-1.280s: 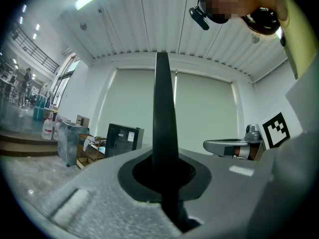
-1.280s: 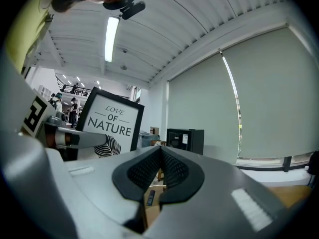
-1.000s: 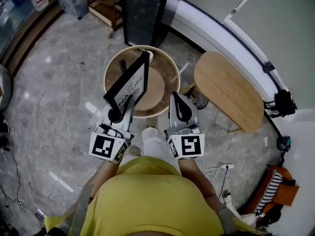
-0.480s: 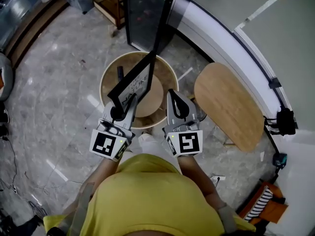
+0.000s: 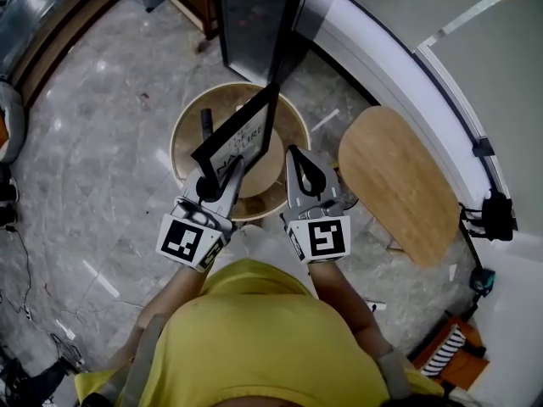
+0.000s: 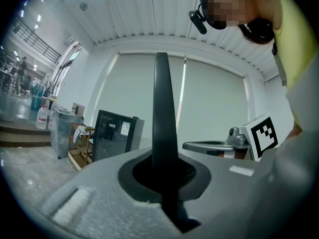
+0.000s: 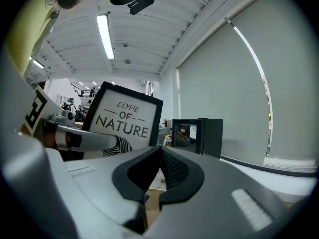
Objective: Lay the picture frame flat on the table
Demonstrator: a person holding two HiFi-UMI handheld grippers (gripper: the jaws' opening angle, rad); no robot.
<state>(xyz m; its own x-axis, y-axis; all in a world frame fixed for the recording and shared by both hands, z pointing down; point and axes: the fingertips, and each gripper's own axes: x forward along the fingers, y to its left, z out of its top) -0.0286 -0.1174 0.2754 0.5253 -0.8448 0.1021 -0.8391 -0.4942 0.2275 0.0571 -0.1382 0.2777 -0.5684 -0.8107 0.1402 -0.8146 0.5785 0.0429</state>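
Observation:
The picture frame (image 5: pixel 240 134), black with a white "LOVE OF NATURE" print, is held tilted above the round wooden table (image 5: pixel 185 117). My left gripper (image 5: pixel 231 172) is shut on its near lower edge. In the left gripper view the frame's black edge (image 6: pixel 162 108) rises straight up from between the jaws of that gripper (image 6: pixel 165 185). My right gripper (image 5: pixel 294 156) is shut and holds nothing, just right of the frame. The right gripper view shows the frame's front (image 7: pixel 124 116) to the left, past the right gripper (image 7: pixel 159 171).
A small dark upright object (image 5: pixel 206 122) stands on the round table behind the frame. An oval wooden table (image 5: pixel 399 181) is to the right. A black cabinet (image 5: pixel 254 15) stands beyond, by a curved white wall base (image 5: pixel 373 58). Grey marble floor lies all around.
The frame stays in my left gripper and has drifted slightly right and farther over the round table. Both grippers keep their places side by side.

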